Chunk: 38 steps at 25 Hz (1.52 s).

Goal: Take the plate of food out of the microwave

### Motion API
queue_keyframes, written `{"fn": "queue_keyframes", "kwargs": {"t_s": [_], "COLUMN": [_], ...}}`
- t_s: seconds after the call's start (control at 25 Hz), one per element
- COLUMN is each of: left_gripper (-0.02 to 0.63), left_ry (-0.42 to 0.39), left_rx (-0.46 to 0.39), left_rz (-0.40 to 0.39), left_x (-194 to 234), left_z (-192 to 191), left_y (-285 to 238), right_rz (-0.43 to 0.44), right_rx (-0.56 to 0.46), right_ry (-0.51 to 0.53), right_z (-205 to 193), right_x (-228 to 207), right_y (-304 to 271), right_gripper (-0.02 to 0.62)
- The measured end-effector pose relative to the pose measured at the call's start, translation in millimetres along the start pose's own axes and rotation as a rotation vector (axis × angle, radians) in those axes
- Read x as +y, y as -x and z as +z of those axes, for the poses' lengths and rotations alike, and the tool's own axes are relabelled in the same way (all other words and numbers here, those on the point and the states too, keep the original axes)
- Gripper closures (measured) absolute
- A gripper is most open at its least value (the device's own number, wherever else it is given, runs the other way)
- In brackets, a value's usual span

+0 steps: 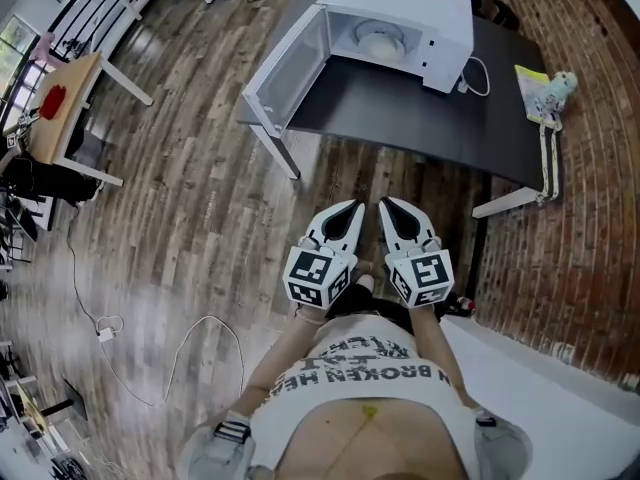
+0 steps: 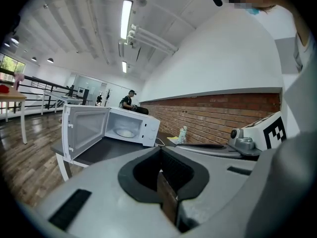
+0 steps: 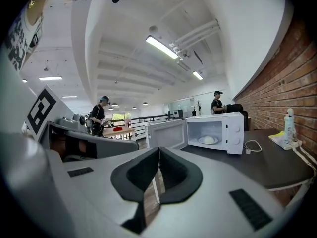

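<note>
Both claws are pressed fully together with nothing between them. The left claw (image 1: 350, 213) and the right claw (image 1: 392, 211) hang side by side close to the person's body, over the wooden floor (image 1: 200, 218) and short of the table (image 1: 400, 108). Well ahead of them stands the white microwave (image 1: 400, 13), its door (image 1: 290, 73) swung wide on the left claw's side. The plate (image 1: 380, 40) of food sits inside the cavity, untouched, so the reach has not begun

As I judge it, the claws must spread before they arrive, or their closed tips will shove the plate deeper instead of taking its rim. The open door juts out ahead of the left claw, and a careless approach could knock it. The cavity looks tight for two claws, so a bump on its walls may tilt the plate and spill the food. A thin grip on one edge could let it slip. A white cable (image 1: 478, 76) lies ahead and right of the right claw, where a set-down might catch it
</note>
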State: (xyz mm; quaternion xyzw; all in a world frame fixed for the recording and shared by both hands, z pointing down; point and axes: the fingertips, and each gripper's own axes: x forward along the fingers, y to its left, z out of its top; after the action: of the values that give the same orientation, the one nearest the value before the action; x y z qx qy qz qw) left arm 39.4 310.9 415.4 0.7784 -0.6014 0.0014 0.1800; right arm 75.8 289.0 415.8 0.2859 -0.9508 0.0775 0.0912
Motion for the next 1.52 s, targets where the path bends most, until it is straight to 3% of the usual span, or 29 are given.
{"fn": "queue_keyframes", "kwargs": {"t_s": [0.48,0.8,1.36,1.52], "left_gripper": [0.598,0.598,0.598,0.598], "left_ry": [-0.045,-0.047,-0.005,-0.031], "left_rx": [0.001,0.021,0.043,0.049], "left_rz": [-0.115,-0.178,-0.217,-0.216], "left_x": [61.7,100.8,143.5,147.6], "left_z": [48.7,63.5,66.4,69.5], "left_y": [-79.2,-106.5,-127.5,-144.1], "right_rz": [-0.087,-0.124,-0.174,-0.174], "right_rx": [-0.036,-0.035,-0.011,0.0], "right_ry": [0.0,-0.015,-0.053,-0.056], "right_z": [33.6,44.6,41.0,39.4], "right_x": [-49.4,-59.2,-72.5,-88.2], "right_y": [-89.5,-143.5,-185.1,-194.6], "right_gripper": [0.586,0.586,0.586,0.586]}}
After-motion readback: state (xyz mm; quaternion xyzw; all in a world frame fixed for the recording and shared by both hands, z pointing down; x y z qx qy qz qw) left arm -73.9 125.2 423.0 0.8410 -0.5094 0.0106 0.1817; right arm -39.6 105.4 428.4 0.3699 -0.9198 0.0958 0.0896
